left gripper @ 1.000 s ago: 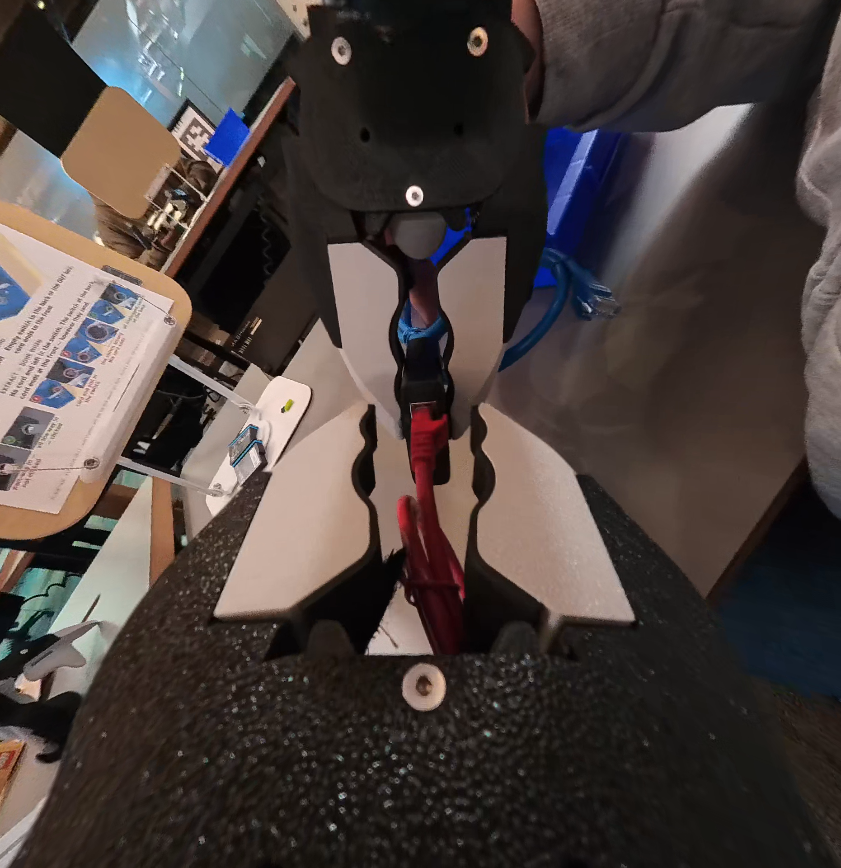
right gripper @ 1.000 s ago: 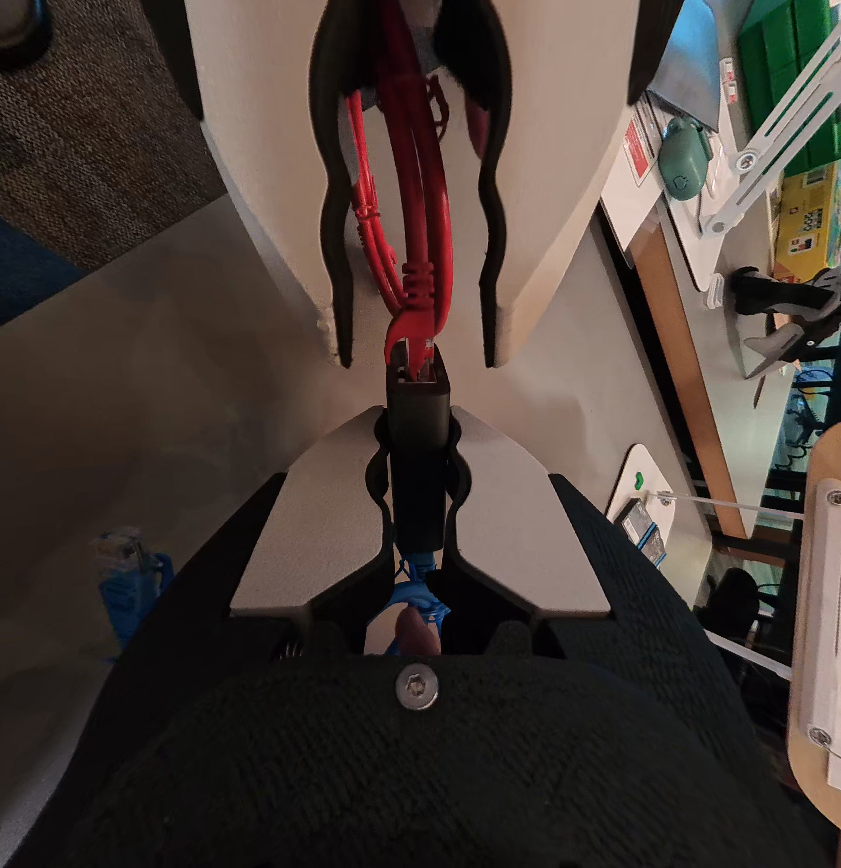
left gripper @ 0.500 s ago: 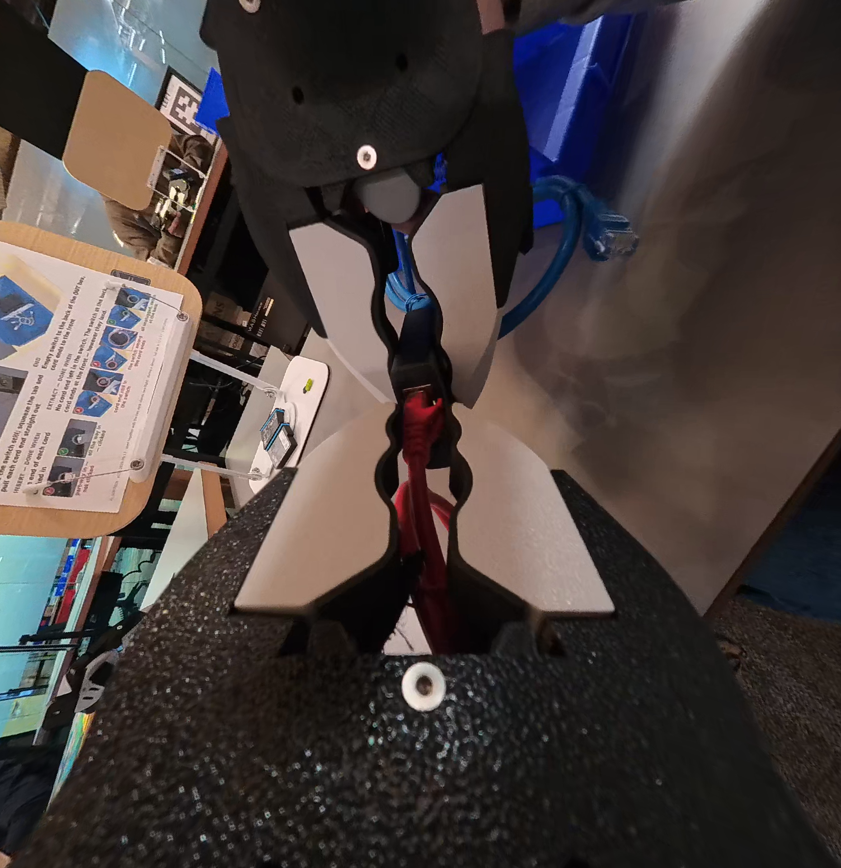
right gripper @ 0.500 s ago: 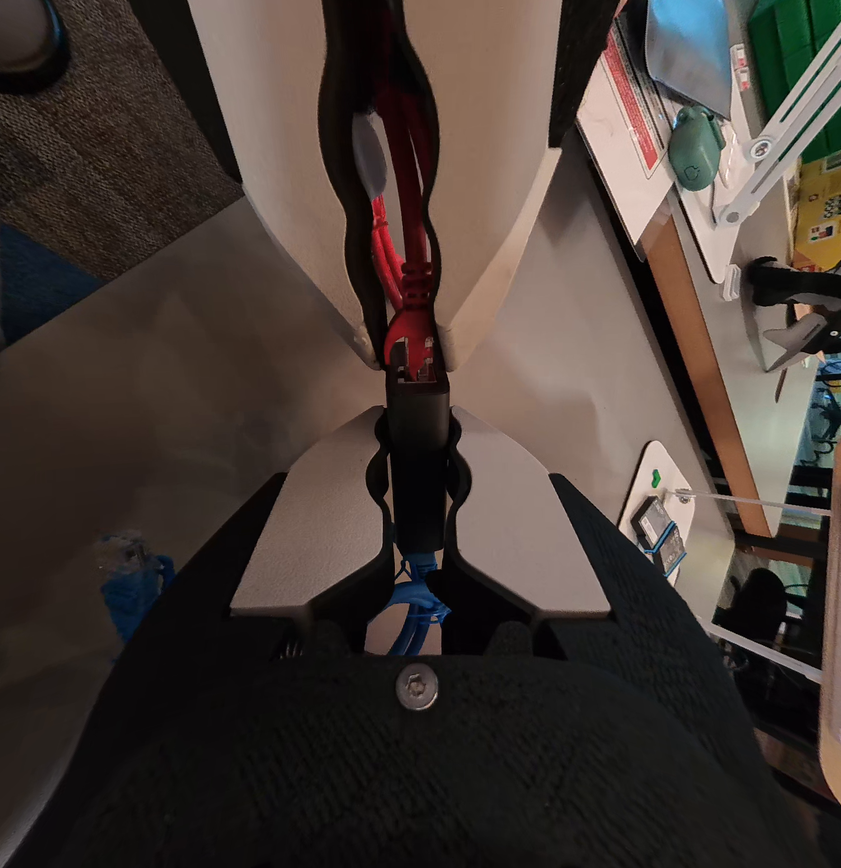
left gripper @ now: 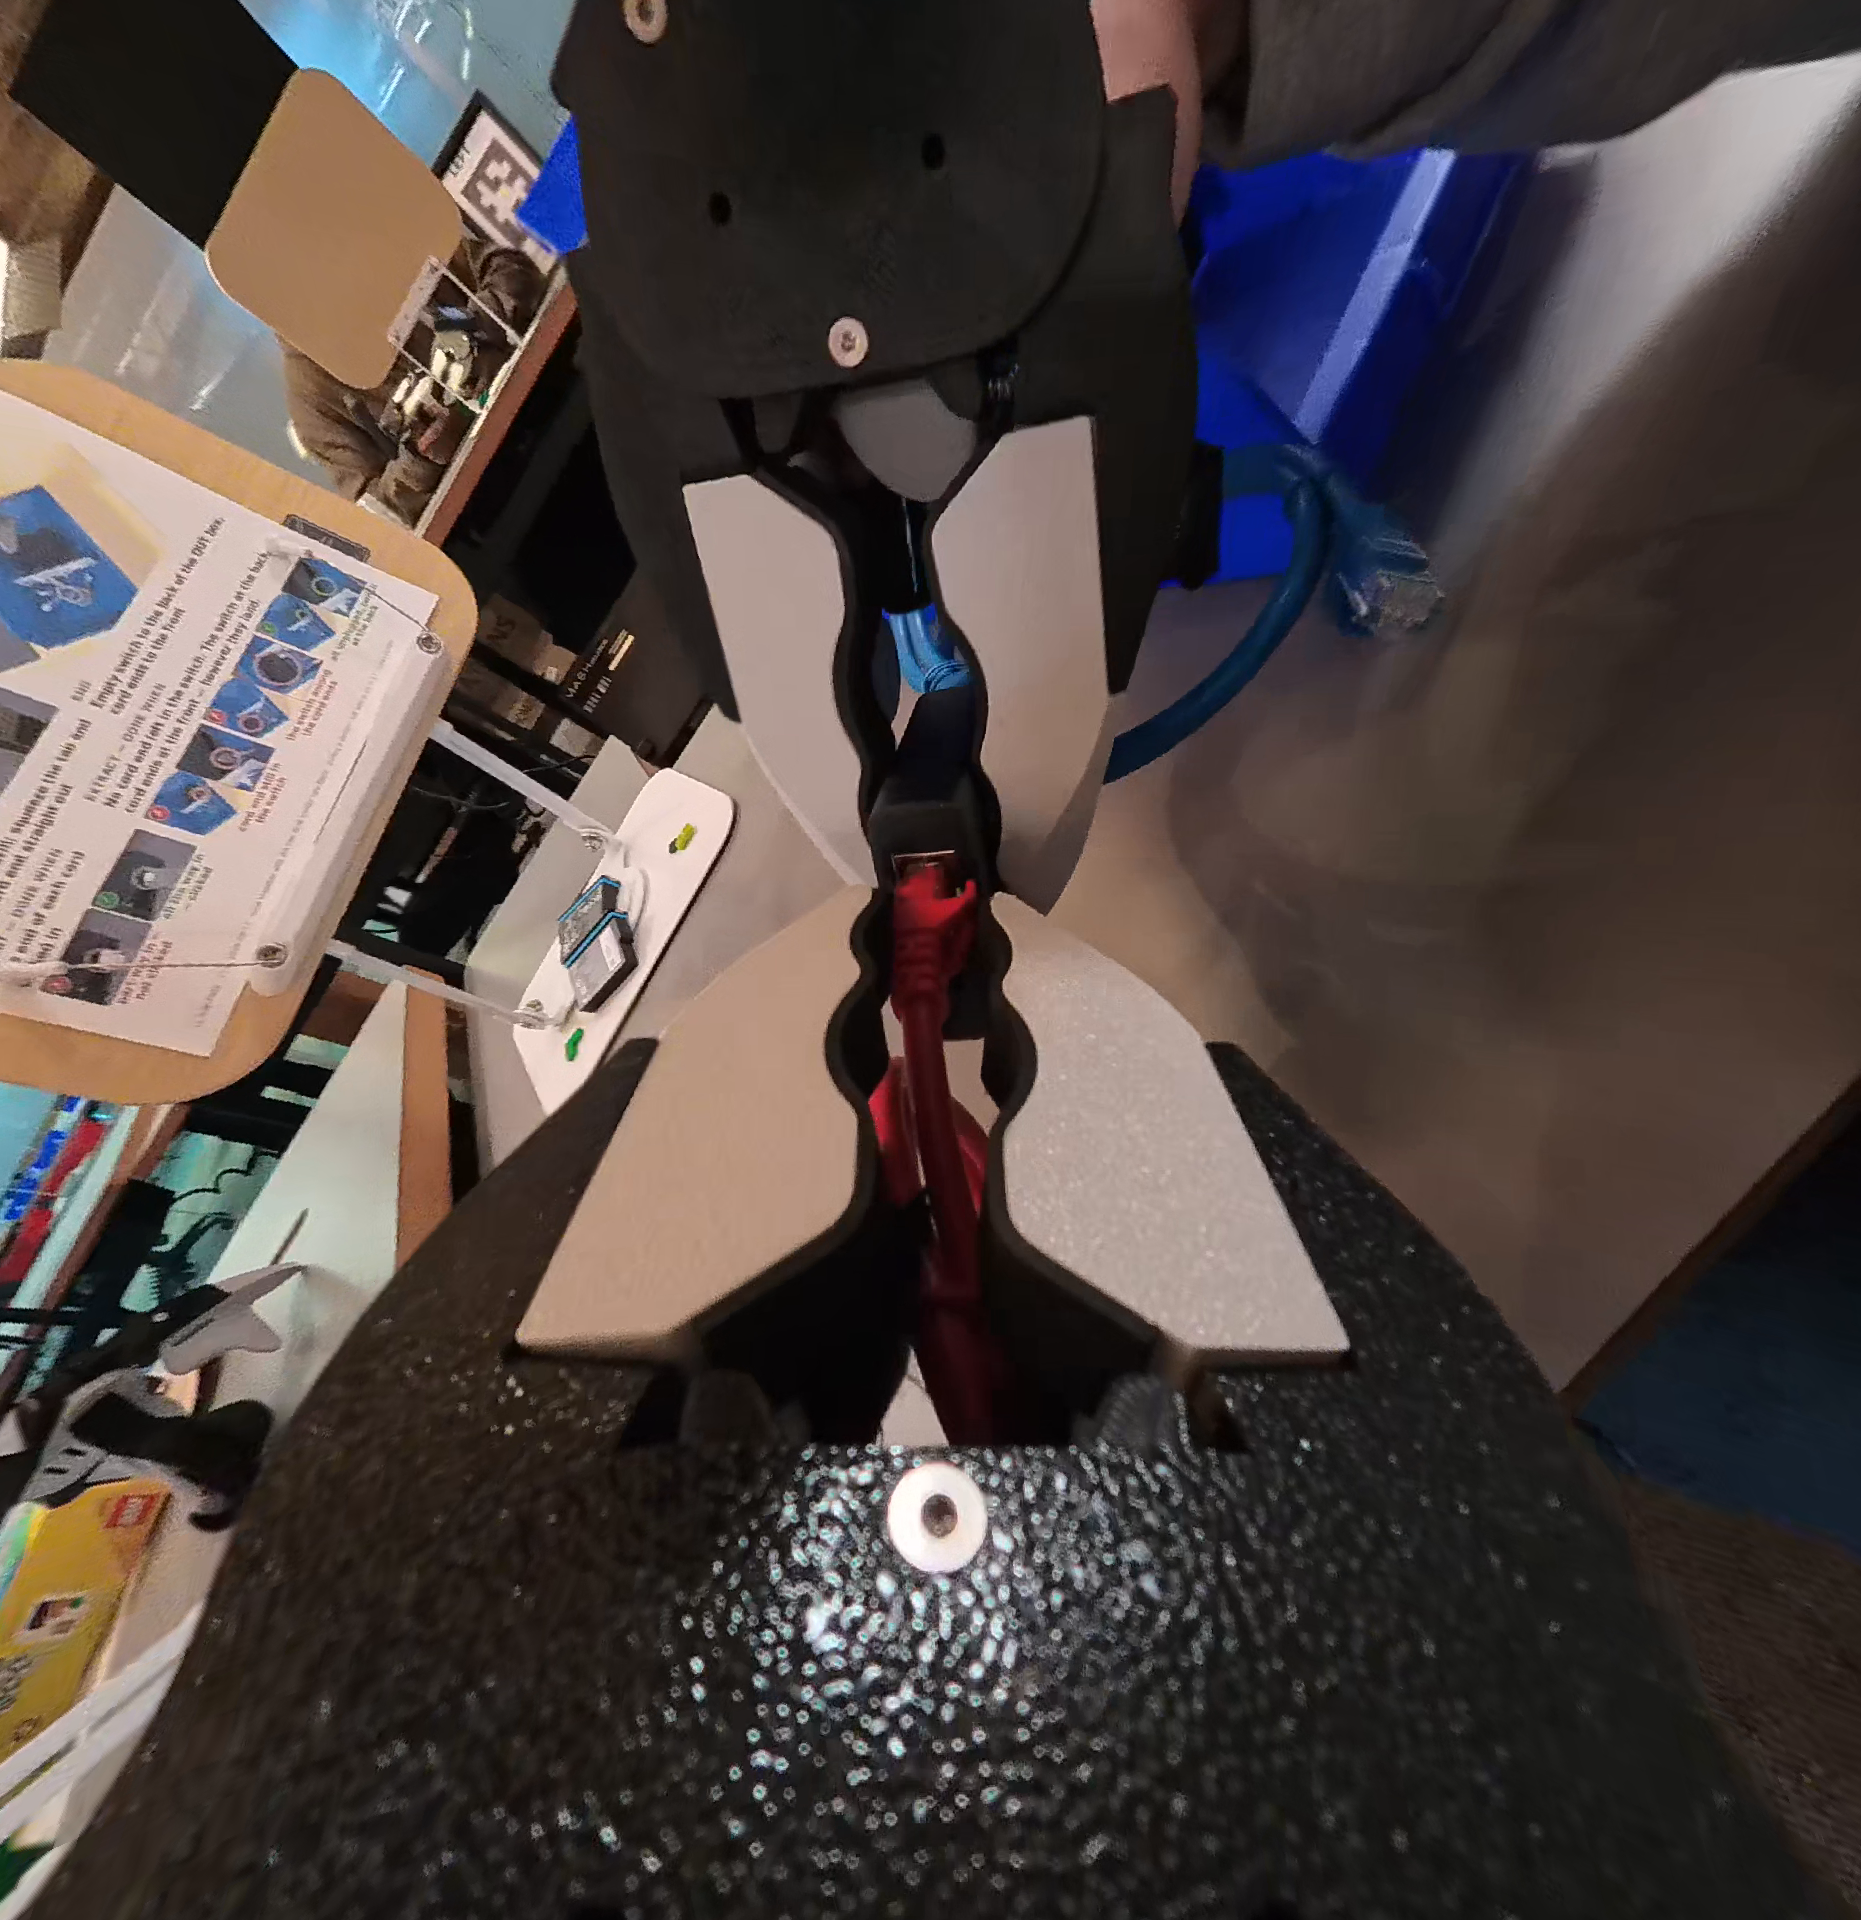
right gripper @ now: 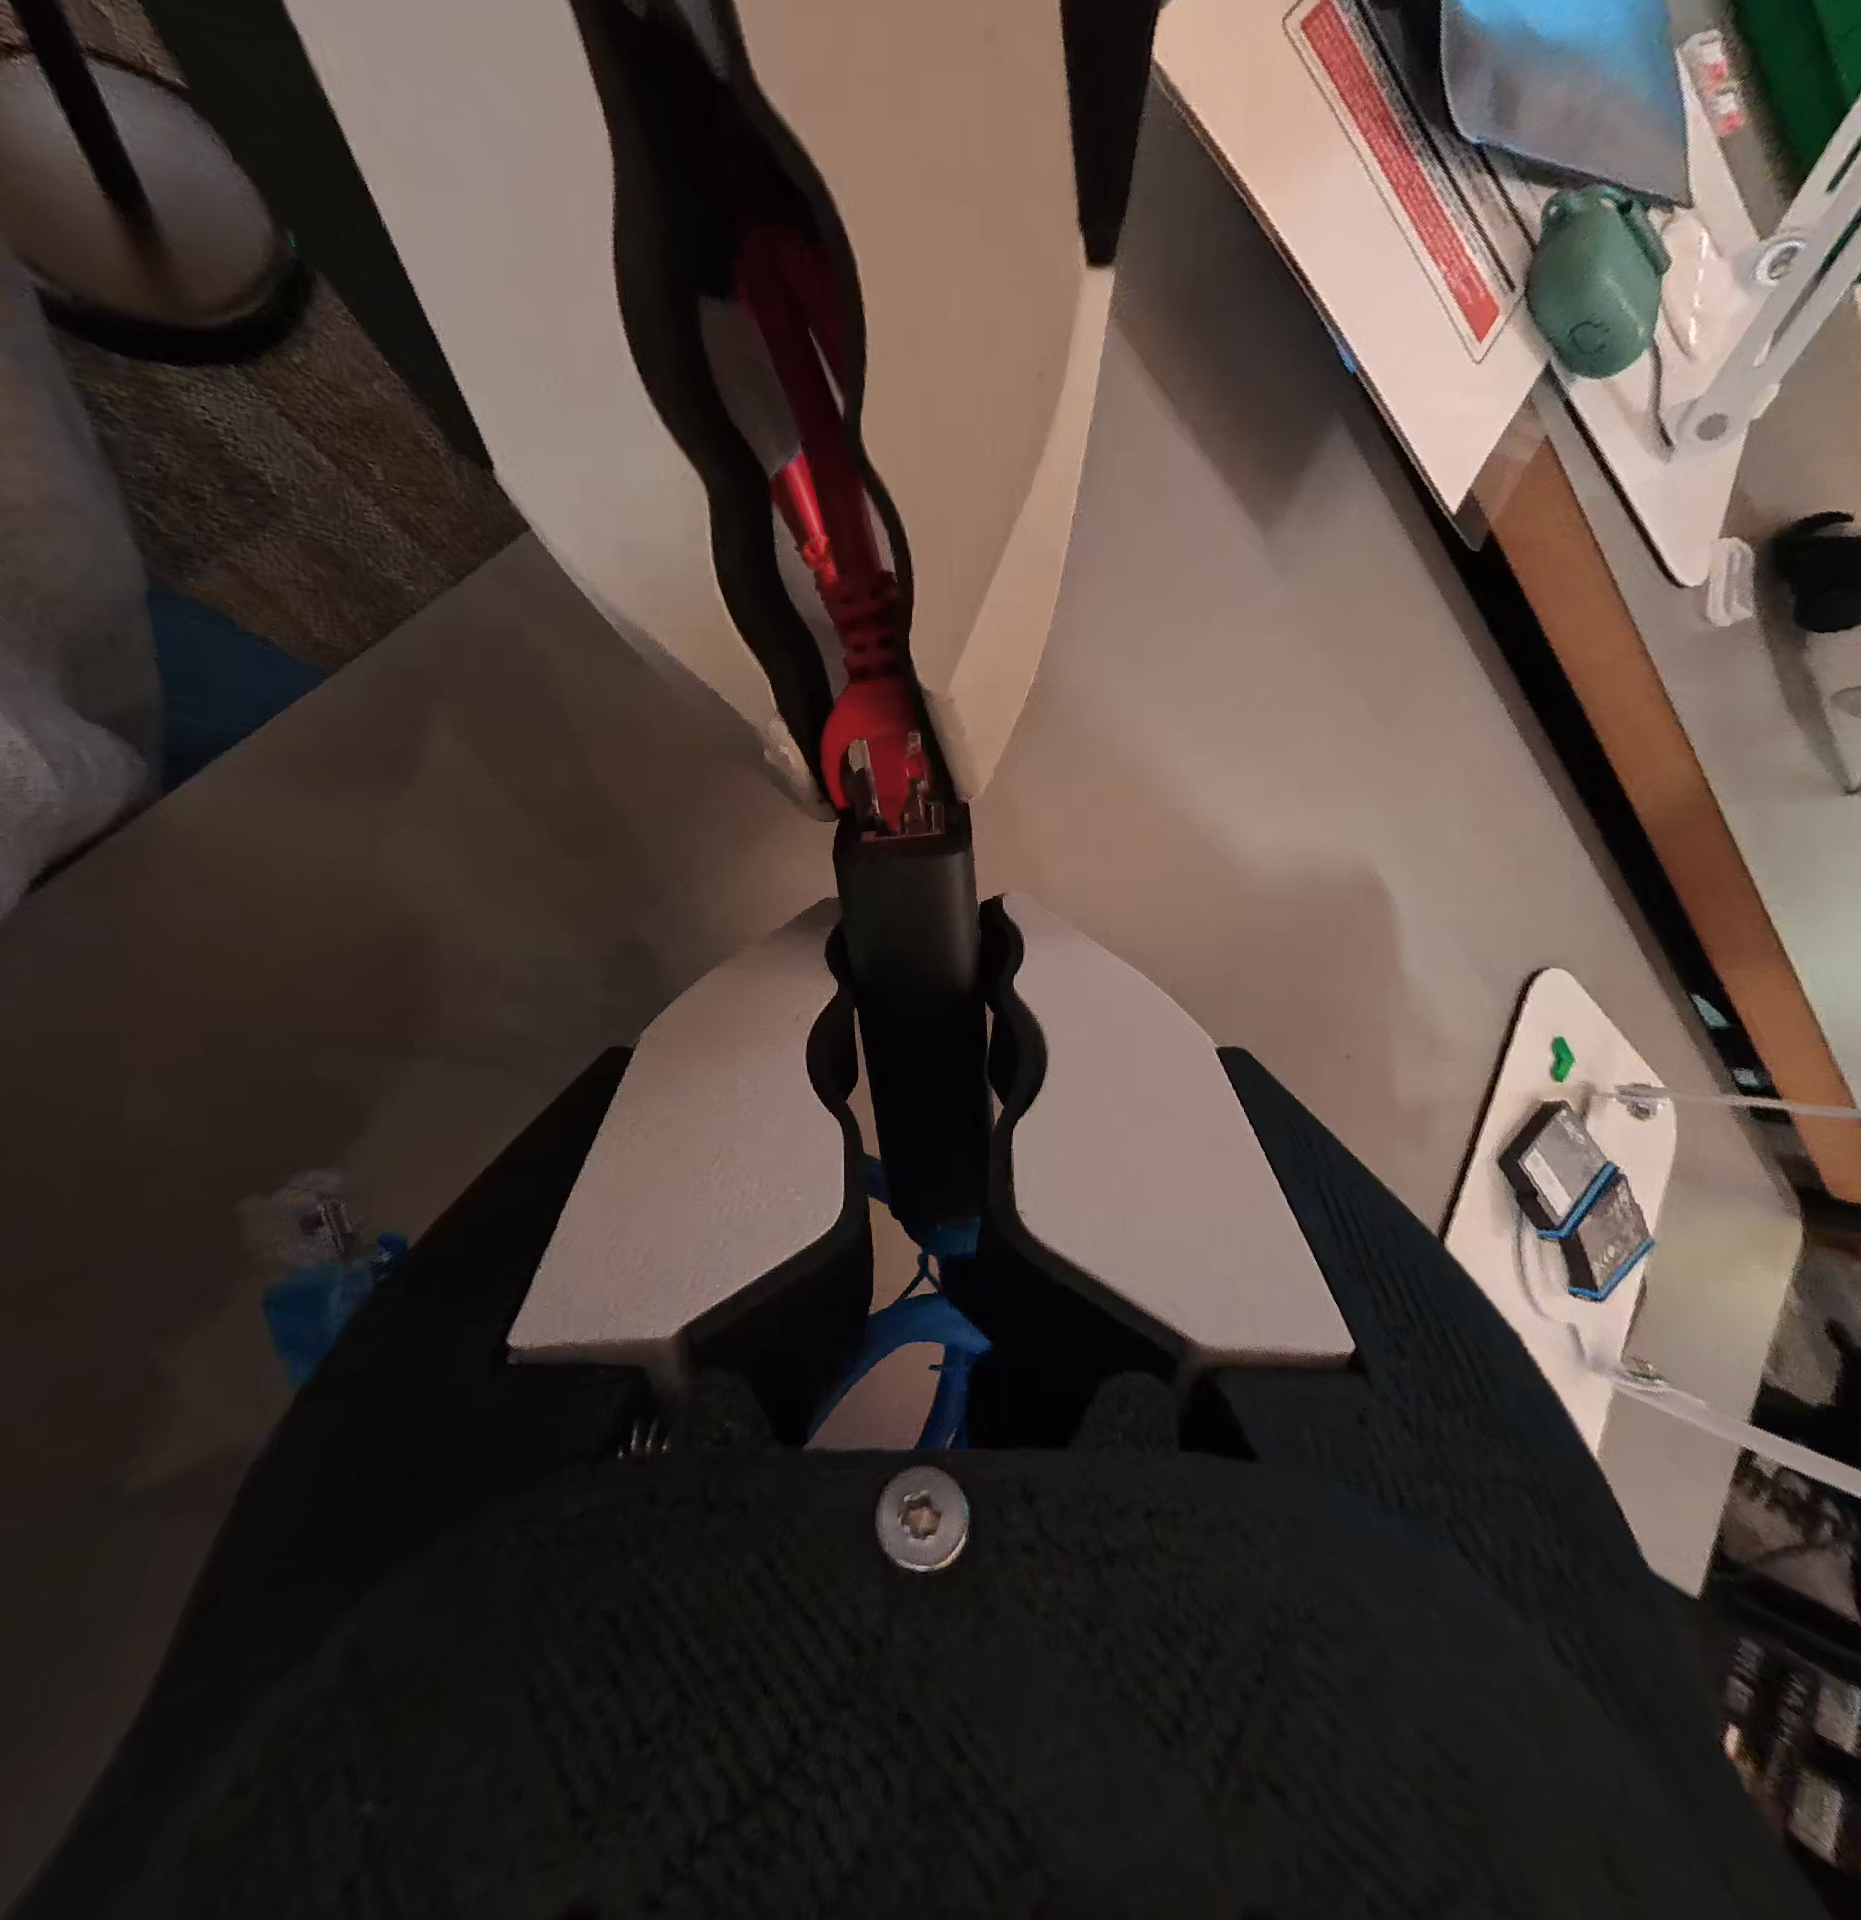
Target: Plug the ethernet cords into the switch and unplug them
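Left wrist view: the left gripper, open a second ago, now clamps the red ethernet cord at the small black switch, apparently seated.

Right wrist view: the right gripper holds that switch above the grey worktop; unplugging looks next.

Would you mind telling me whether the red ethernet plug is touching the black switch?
Touching: the right wrist view shows the red ethernet plug seated in the open end of the black switch, with no gap between them.
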{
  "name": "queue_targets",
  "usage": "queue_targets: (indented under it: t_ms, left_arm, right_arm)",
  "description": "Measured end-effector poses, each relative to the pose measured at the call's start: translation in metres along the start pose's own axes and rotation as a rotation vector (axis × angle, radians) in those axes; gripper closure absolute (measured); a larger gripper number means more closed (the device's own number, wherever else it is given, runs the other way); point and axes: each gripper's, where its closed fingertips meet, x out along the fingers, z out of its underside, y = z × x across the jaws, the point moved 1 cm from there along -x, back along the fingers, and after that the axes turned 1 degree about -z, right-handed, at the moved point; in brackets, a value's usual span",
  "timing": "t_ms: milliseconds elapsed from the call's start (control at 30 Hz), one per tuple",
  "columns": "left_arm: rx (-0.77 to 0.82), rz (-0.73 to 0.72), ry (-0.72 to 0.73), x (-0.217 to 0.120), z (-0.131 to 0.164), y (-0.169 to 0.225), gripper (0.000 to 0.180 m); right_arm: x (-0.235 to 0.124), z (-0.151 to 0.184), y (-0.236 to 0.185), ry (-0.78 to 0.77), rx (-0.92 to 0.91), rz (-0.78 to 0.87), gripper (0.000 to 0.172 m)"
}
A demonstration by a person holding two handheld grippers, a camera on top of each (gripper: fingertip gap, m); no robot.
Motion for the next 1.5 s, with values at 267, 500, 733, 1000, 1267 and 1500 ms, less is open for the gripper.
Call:
queue_targets:
  t_ms: [267,500,733,1000,1267,1500]
  left_arm:
    - [-0.182,0.028,0.063,0.006,0.004,-0.015,0.168]
    - [-0.34,0.069,0.146,0.008,0.002,-0.021,0.169]
    - [-0.348,-0.023,0.144,0.01,0.006,-0.035,0.168]
    - [-0.546,0.036,0.24,0.011,0.002,-0.037,0.169]
    - [-0.615,0.031,0.273,0.013,0.007,-0.042,0.168]
    - [-0.561,-0.032,0.208,0.014,0.01,-0.042,0.169]
  right_arm:
    - [-0.001,0.003,0.017,0.019,-0.099,-0.081,0.15]
    - [-0.004,0.004,0.023,0.049,-0.106,-0.131,0.15]
    - [-0.005,0.004,0.036,0.037,-0.047,-0.166,0.151]
    - [-0.008,0.005,0.038,0.006,-0.144,-0.22,0.15]
    - [-0.009,0.008,0.043,-0.052,-0.061,-0.301,0.151]
    - [-0.003,0.01,0.044,-0.026,-0.069,-0.328,0.15]
